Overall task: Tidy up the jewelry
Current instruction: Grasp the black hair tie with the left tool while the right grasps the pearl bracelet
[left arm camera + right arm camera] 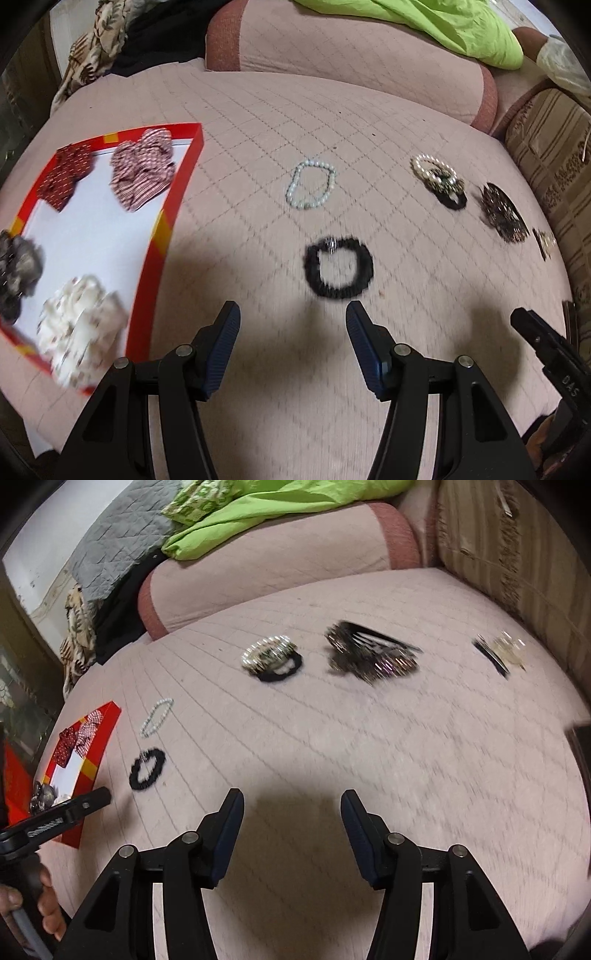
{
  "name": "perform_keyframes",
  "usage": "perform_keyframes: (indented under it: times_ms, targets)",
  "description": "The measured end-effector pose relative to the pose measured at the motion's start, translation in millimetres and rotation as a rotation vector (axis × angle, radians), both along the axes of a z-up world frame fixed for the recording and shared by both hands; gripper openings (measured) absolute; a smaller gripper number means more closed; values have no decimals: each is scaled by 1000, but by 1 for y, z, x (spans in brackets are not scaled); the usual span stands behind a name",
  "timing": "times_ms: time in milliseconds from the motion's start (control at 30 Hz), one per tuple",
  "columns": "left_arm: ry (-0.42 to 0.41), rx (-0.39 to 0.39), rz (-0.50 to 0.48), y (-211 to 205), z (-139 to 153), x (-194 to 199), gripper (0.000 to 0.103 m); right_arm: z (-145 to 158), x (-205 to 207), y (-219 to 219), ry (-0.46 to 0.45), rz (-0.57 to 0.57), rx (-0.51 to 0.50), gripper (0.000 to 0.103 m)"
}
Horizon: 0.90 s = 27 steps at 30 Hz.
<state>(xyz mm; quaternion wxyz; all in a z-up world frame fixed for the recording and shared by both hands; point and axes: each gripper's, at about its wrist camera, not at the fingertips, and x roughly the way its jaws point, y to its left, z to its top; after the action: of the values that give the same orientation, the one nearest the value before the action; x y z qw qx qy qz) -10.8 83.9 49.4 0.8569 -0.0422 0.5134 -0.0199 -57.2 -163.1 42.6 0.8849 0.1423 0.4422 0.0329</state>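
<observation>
Pink quilt [406, 122]: black scrunchie [338, 267] before left hand-held gripper [293, 317].

Black scrunchie [338, 267] just beyond the empty left gripper [293, 314] (jaws apart), red tray [173, 206] leftward

The pink quilted bed [369, 122] carried a red tray [173, 206] at the left, a pearl bracelet [312, 184], a black scrunchie [338, 267] nearer, then a beaded band [441, 181], a dark comb [504, 212] and a clip [498, 653] to the right.
</observation>
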Motion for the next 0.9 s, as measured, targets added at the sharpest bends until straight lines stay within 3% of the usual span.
perform_keyframes:
  times_ms: [333,367,633,900]
  targets:
    - [-11,-9,-58,-11,-21,38,54,22,112,46,-56,171,-38,59]
    - [-8,-11,-63,-12,-24,41,53,20,139,56,-43,194,-54,59]
    - [-28,-21,-98,-14,-31,47,51,-4,199,76,29,237,-123,59]
    - [-47,-6,-99,-17,-34,45,51,-29,229,83,94,253,-199,59]
